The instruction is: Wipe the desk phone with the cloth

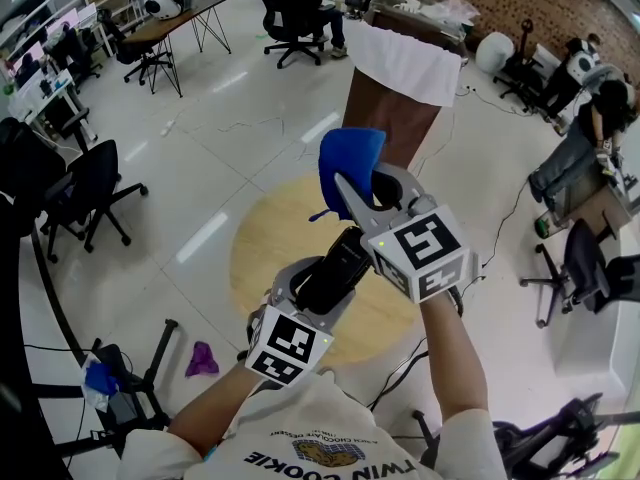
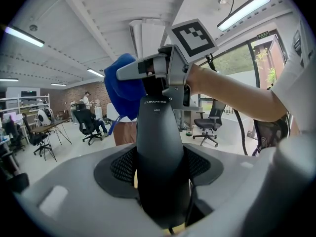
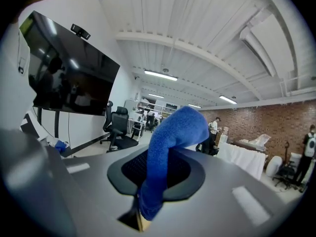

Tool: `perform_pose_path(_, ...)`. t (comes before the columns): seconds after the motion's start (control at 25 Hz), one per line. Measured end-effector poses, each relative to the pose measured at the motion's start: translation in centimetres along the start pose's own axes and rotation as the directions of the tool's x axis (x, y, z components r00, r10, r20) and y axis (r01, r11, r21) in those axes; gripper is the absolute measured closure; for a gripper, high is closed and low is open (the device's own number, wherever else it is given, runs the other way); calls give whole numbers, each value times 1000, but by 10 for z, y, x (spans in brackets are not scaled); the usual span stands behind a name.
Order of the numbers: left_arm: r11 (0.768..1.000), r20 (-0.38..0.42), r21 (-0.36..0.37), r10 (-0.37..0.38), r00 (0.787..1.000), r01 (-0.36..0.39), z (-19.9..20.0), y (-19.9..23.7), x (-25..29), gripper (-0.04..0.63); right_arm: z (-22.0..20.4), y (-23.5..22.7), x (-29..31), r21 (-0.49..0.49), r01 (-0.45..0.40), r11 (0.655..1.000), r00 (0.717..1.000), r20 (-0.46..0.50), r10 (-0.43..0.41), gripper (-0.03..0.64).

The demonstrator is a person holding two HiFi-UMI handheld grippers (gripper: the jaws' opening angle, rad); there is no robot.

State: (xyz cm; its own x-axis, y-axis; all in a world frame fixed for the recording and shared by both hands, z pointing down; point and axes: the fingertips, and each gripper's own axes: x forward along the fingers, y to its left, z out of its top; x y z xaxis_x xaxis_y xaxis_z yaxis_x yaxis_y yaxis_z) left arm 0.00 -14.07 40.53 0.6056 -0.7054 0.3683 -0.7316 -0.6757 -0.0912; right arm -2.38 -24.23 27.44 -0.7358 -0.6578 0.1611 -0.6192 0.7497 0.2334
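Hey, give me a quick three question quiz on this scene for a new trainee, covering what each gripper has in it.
1. True or false: the right gripper is shut on the cloth.
2. What does the left gripper hold? A) a mug B) the black phone handset C) nothing
3. Fill in: the cloth is ___ in colour.

Key: 1 true; 2 B; 3 blue.
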Motion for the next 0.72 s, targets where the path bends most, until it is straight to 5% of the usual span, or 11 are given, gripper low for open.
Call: perform_pose_path(0.72,998,-41,66,25,999,-23,-11,6,5,331,9,91,17,-30,-150,988,987,-70,148,558)
